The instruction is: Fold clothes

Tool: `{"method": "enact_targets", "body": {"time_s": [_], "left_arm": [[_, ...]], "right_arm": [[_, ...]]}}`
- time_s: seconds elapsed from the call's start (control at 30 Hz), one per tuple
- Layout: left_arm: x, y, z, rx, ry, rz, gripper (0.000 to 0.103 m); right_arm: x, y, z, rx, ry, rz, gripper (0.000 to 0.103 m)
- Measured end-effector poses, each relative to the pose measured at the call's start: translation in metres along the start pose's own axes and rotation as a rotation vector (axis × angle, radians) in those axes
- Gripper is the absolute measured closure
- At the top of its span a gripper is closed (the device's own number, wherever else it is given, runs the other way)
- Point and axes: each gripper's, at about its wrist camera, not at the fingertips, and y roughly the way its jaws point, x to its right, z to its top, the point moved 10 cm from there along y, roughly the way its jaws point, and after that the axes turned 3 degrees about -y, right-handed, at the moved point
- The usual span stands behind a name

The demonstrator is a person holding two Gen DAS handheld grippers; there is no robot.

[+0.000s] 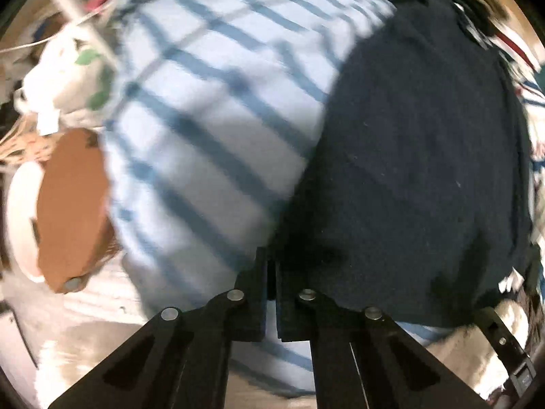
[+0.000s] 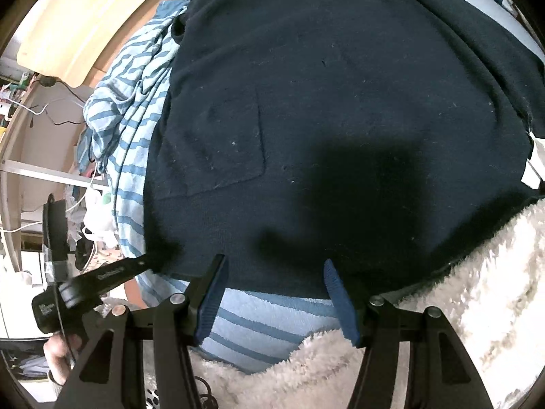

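At six o'clock of the left wrist view, the left gripper [image 1: 270,272] is clenched at the navy sweater's [image 1: 408,156] hem edge — whether cloth is pinched cannot be told. Right gripper [image 2: 274,293]: jaws released, hovering at the near hem. Beyond, the sweater lies flat on the striped blanket [image 2: 136,119] — spread for folding.

One dark navy knitted garment [image 2: 340,102] with a single square chest pocket [image 2: 218,146] lies spread out. Beneath it is one light blue cloth with darker blue stripes [image 2: 133,102], and one cream fluffy fleece blanket [image 2: 477,289]. Two black two-finger grippers show: left gripper [image 1: 271,272], right gripper [image 2: 274,293].
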Motion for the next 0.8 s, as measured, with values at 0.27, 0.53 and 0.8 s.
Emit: {"method": "enact_targets", "body": {"time_s": [0.27, 0.53, 0.8], "left_arm": [[-0.030, 0.000, 0.013, 0.004, -0.115, 0.047, 0.094], [-0.039, -0.038, 0.020, 0.065, -0.162, -0.067, 0.039], [0.006, -0.010, 0.012, 0.000, 0.188, 0.072, 0.059]], "right_arm": [[-0.003, 0.008, 0.000, -0.023, -0.027, -0.018, 0.041], [0.013, 0.003, 0.003, -0.019, 0.006, -0.019, 0.039], [0.021, 0.004, 0.006, -0.022, 0.024, -0.037, 0.039]]}}
